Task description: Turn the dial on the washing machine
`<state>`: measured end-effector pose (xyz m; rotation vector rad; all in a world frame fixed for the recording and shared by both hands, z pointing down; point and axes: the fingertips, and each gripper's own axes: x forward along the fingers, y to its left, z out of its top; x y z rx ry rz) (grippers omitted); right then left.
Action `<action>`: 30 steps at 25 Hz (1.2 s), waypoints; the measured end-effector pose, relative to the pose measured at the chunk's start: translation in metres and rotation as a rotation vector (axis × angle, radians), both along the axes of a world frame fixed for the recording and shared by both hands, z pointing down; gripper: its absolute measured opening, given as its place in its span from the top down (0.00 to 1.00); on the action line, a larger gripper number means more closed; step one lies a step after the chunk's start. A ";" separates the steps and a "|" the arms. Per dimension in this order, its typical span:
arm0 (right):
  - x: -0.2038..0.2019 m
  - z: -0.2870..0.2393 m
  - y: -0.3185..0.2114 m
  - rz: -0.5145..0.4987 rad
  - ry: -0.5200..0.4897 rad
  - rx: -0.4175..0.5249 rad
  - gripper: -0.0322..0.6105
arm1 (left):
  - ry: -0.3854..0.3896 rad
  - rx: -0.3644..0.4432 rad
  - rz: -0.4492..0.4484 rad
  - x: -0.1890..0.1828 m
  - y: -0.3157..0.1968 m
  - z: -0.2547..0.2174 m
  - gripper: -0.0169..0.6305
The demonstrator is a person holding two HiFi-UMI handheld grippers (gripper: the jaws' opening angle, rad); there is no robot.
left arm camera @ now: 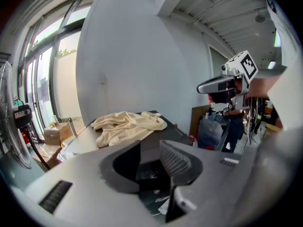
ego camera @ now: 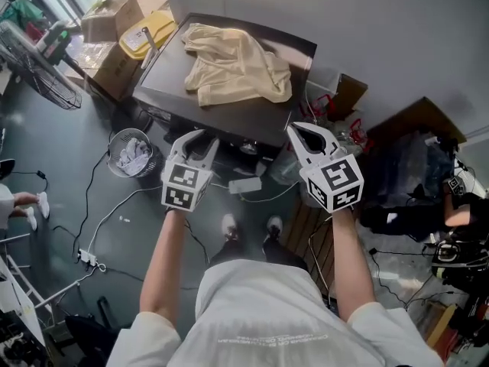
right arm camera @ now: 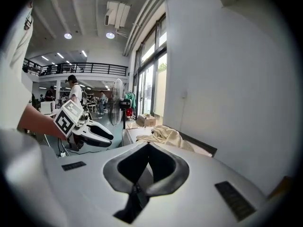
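Observation:
The washing machine (ego camera: 229, 107) is a dark-topped box against the wall, with a crumpled beige cloth (ego camera: 233, 63) lying on its lid. Its front panel is seen from above, nearly edge-on; a small round shape (ego camera: 249, 148) under the front edge may be the dial, but I cannot tell. My left gripper (ego camera: 195, 142) hangs just before the machine's front left, jaws apart with nothing between them. My right gripper (ego camera: 298, 131) is level with it at the front right, jaws closed together and empty. In the left gripper view the cloth (left arm camera: 125, 126) lies beyond the open jaws.
A wire basket (ego camera: 131, 153) of white scraps stands on the floor left of the machine. Cardboard boxes (ego camera: 114, 21) and a fan (ego camera: 38, 63) are further left. Cables and a power strip (ego camera: 88, 260) cross the floor. Dark bags and clutter (ego camera: 412, 174) fill the right side.

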<state>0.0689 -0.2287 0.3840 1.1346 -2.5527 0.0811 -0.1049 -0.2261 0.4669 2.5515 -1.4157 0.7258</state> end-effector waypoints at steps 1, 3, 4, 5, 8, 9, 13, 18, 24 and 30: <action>0.002 0.007 0.001 -0.006 0.008 -0.014 0.93 | -0.003 -0.020 0.001 0.004 0.003 0.013 0.77; 0.003 0.022 0.003 -0.017 0.018 -0.043 0.93 | -0.018 -0.071 0.011 0.013 0.012 0.038 0.77; 0.005 0.029 0.004 -0.020 0.018 -0.058 0.93 | -0.023 -0.094 0.019 0.018 0.015 0.049 0.76; 0.006 0.035 0.004 -0.022 0.015 -0.073 0.93 | -0.024 -0.112 0.026 0.023 0.017 0.059 0.76; 0.012 0.049 0.003 -0.016 -0.030 -0.127 0.93 | -0.009 -0.148 0.040 0.039 0.017 0.080 0.75; 0.013 0.053 0.002 -0.009 -0.043 -0.141 0.93 | -0.002 -0.158 0.043 0.044 0.016 0.086 0.75; 0.017 0.072 0.004 0.014 -0.071 -0.192 0.93 | 0.058 -0.199 0.035 0.060 0.011 0.106 0.73; 0.023 0.094 0.009 0.030 -0.057 -0.235 0.93 | 0.115 -0.242 -0.003 0.079 0.001 0.133 0.70; 0.032 0.113 0.020 0.066 -0.049 -0.273 0.93 | 0.109 -0.272 -0.059 0.092 -0.008 0.159 0.65; 0.039 0.121 0.031 0.079 -0.027 -0.288 0.93 | 0.086 -0.282 -0.120 0.099 -0.013 0.168 0.64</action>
